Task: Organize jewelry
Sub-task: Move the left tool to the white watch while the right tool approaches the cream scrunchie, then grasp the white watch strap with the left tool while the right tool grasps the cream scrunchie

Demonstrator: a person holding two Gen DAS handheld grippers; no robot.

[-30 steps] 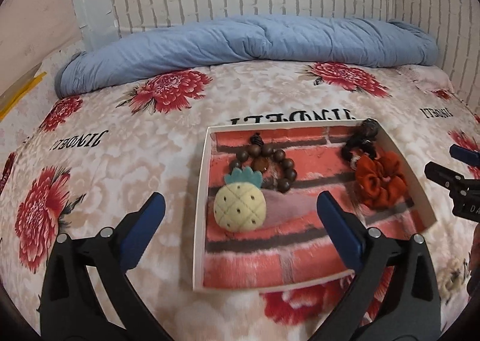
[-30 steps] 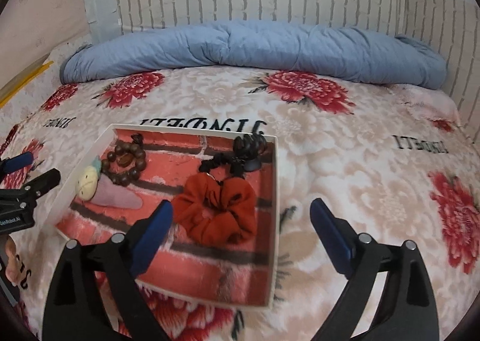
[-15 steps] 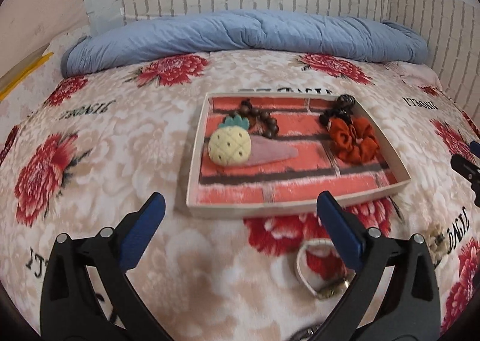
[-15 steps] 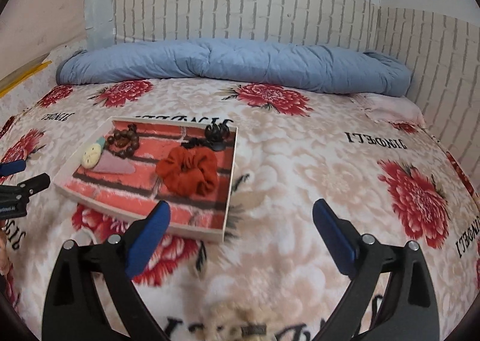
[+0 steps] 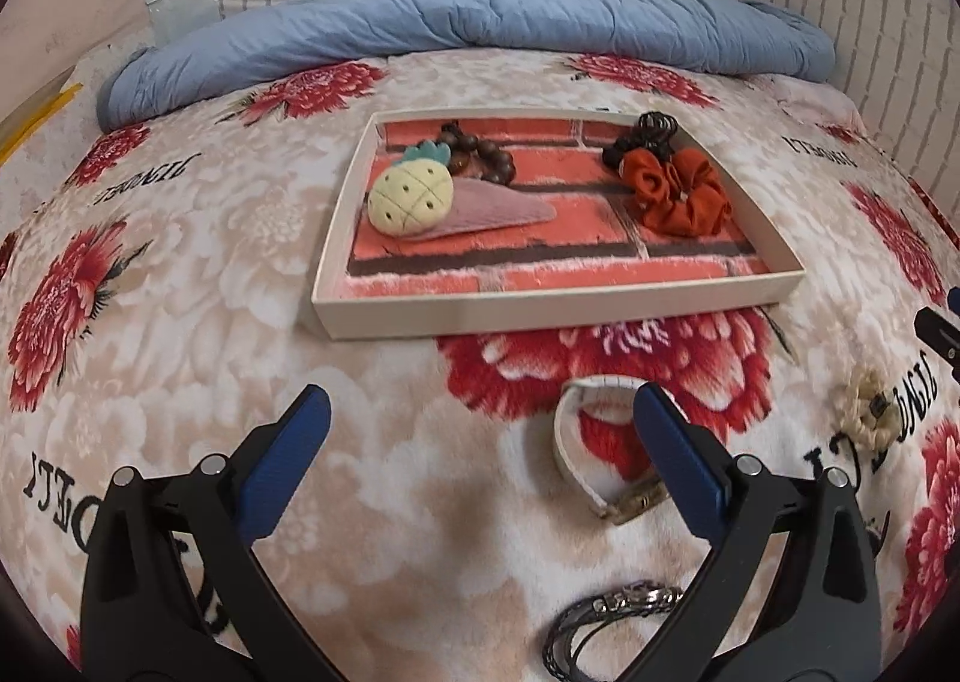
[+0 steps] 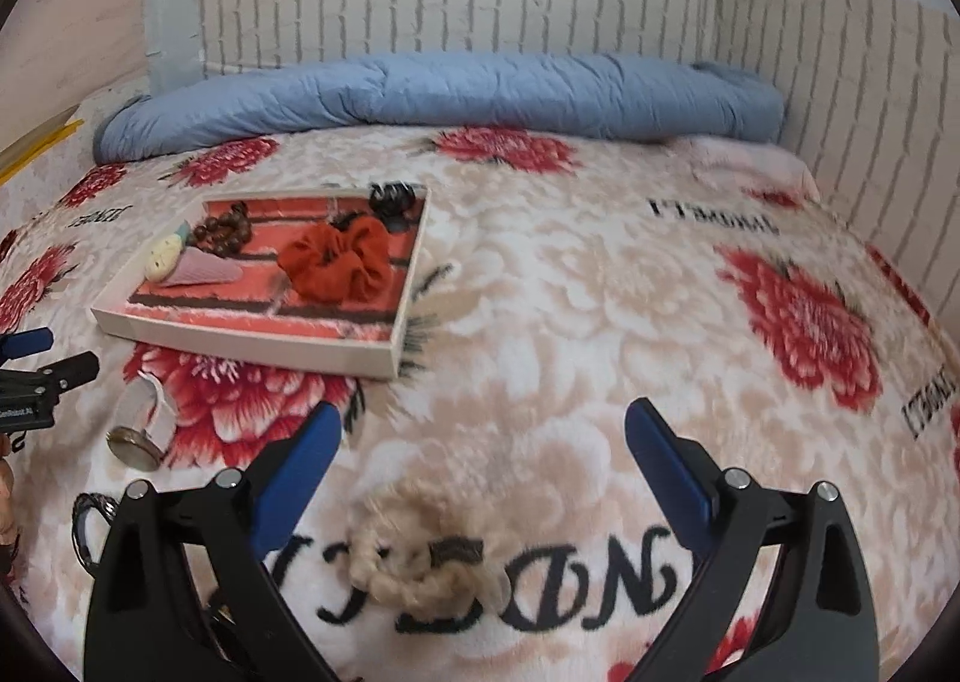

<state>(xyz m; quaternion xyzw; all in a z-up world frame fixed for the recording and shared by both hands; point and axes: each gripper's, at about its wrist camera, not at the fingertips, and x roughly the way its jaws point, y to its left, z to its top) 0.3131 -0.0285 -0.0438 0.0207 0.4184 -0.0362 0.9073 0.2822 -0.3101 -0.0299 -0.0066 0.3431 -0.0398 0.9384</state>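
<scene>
Both claws wide open, nothing held: left claw (image 5: 477, 451), right claw (image 6: 480, 457).

Nearest to me, left view: braided dark cord bracelet (image 5: 606, 619) at 5 o'clock, low by my right finger. Just past it, a watch (image 5: 591, 457) with white strap and brass-coloured case, at about 1 o'clock off my fingertips, partly hidden behind the right finger.

Right view: beige braided hair tie (image 6: 420, 559) lies on the blanket (image 6: 600, 322) between my fingers, near 6 o'clock, slightly left of centre. The watch also shows here at 9 o'clock, close to the other claw's tip.

Further out: the shallow tray (image 5: 540, 313) with brick-print liner, at 12 o'clock in the left view, 10 o'clock in the right. Already inside: pineapple hair clip (image 5: 411, 199), wooden bead bracelet (image 5: 486, 159), orange scrunchie (image 5: 678, 193), black hair tie (image 5: 651, 132). Front half of the tray is free.

Far end: rolled blue quilt (image 5: 480, 30) against the brick-pattern wall.

My read: roughly halfway, four items in, three loose. Step in hand is lining up the next pick, no grasp begun.

Next, probably: right claw drops straight down on the hair tie, closes on the braid, not the fleece. Left needs a shift toward 1 o'clock to straddle the watch strap. Blanket is soft, so pinching pile is the risk.
</scene>
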